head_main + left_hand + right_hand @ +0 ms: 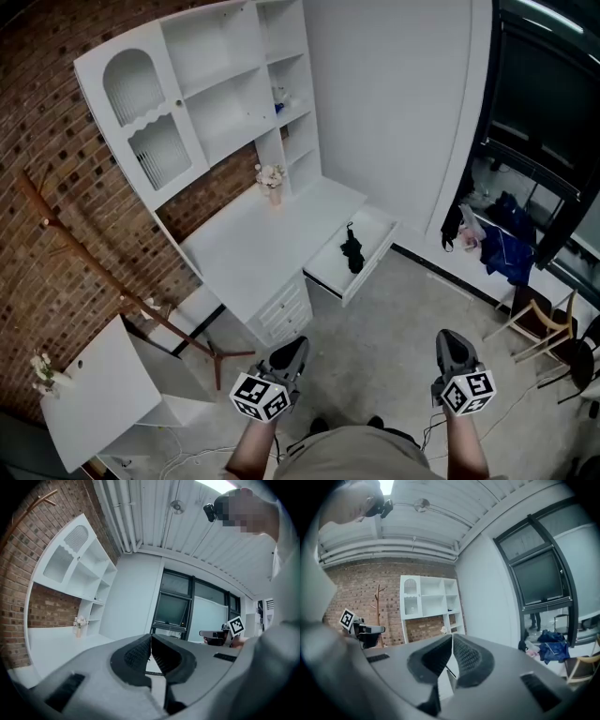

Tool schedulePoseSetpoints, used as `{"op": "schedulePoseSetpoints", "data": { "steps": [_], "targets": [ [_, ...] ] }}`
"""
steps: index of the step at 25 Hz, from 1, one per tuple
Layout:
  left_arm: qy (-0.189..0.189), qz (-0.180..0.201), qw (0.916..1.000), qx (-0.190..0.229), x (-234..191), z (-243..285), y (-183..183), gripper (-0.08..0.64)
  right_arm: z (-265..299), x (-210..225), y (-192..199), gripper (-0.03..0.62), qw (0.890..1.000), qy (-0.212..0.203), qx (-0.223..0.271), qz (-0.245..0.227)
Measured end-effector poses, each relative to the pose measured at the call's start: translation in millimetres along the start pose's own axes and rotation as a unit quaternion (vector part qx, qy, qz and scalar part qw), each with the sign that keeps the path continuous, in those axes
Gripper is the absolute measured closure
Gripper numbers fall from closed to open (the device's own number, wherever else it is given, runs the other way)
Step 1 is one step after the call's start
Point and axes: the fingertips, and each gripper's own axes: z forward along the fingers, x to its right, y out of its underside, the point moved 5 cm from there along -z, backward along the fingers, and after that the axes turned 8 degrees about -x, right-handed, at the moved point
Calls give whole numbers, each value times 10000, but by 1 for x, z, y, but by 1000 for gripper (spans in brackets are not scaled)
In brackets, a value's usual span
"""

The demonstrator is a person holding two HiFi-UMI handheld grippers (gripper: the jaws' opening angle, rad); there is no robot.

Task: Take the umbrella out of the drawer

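Note:
A small black folded umbrella [352, 251] lies in the open white drawer [375, 255] that juts out from the white desk [253, 246]. My left gripper [289, 356] and right gripper [452, 349] are held side by side near the bottom of the head view, well short of the drawer, over the grey floor. Both are shut with nothing between the jaws. In the left gripper view the left gripper [150, 645] shows its ribbed pads touching. In the right gripper view the right gripper [453, 644] has its tips together too.
A white hutch with shelves [202, 89] stands on the desk against the brick wall, with a small flower vase [272, 180]. A wooden coat stand [122, 291] and a low white cabinet [98, 389] are at the left. Clothes [502, 246] and a wooden chair [544, 323] sit at the right.

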Motion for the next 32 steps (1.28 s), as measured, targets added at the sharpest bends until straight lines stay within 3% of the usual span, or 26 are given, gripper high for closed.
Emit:
{"op": "schedulePoseSetpoints", "data": {
  "steps": [13, 32],
  "targets": [
    [182, -90, 9998, -56, -14, -12, 10, 535, -8, -18, 7, 558, 9995, 293, -62, 106],
    [536, -70, 9982, -247, -70, -52, 19, 535, 5, -93, 31, 558, 9978, 583, -280, 159]
  ]
}}
